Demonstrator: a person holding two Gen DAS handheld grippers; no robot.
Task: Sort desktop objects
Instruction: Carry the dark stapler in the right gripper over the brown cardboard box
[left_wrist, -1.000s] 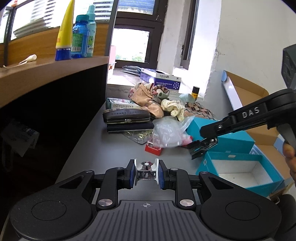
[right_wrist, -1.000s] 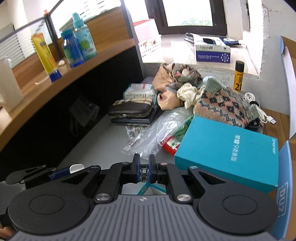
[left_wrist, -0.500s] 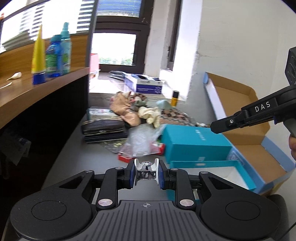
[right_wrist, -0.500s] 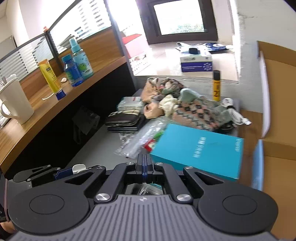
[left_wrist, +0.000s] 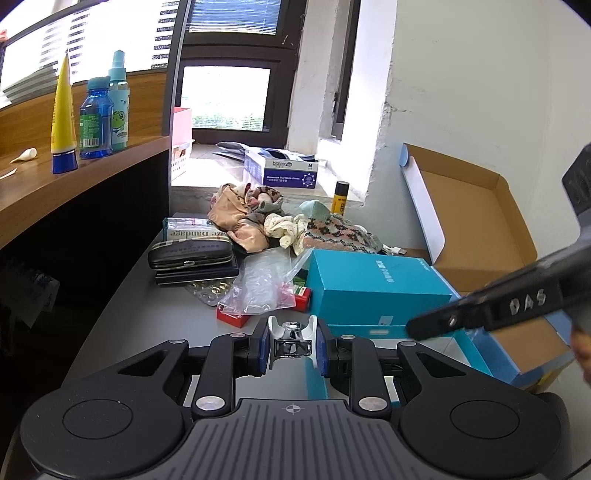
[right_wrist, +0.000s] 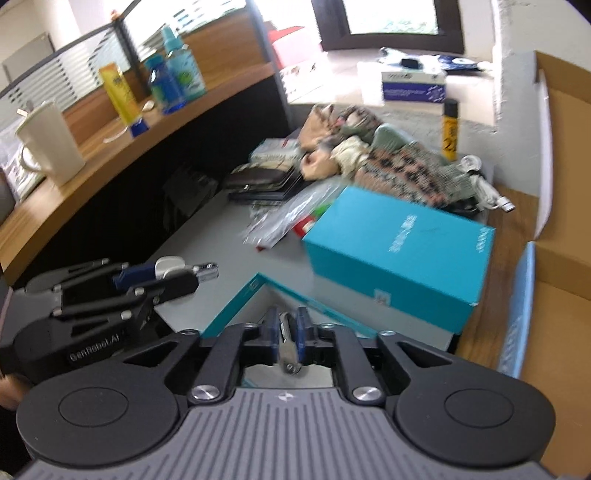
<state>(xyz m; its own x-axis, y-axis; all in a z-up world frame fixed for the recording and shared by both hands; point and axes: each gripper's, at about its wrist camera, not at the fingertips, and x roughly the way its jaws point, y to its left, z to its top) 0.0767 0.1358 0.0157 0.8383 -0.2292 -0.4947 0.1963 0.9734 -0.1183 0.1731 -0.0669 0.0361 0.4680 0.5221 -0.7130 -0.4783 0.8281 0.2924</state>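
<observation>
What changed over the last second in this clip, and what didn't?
Right tongs, shut a moment ago, have moved over the open teal box; their jaws are opening with a small metal item between them. Left tongs still grip the nail clipper.

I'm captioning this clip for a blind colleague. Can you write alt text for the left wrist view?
The left gripper holds a small metal nail clipper between its blue pads, above a grey desk. Ahead lie a closed teal box, a clear plastic bag and a clothes pile; the right gripper reaches in from the right.
</observation>
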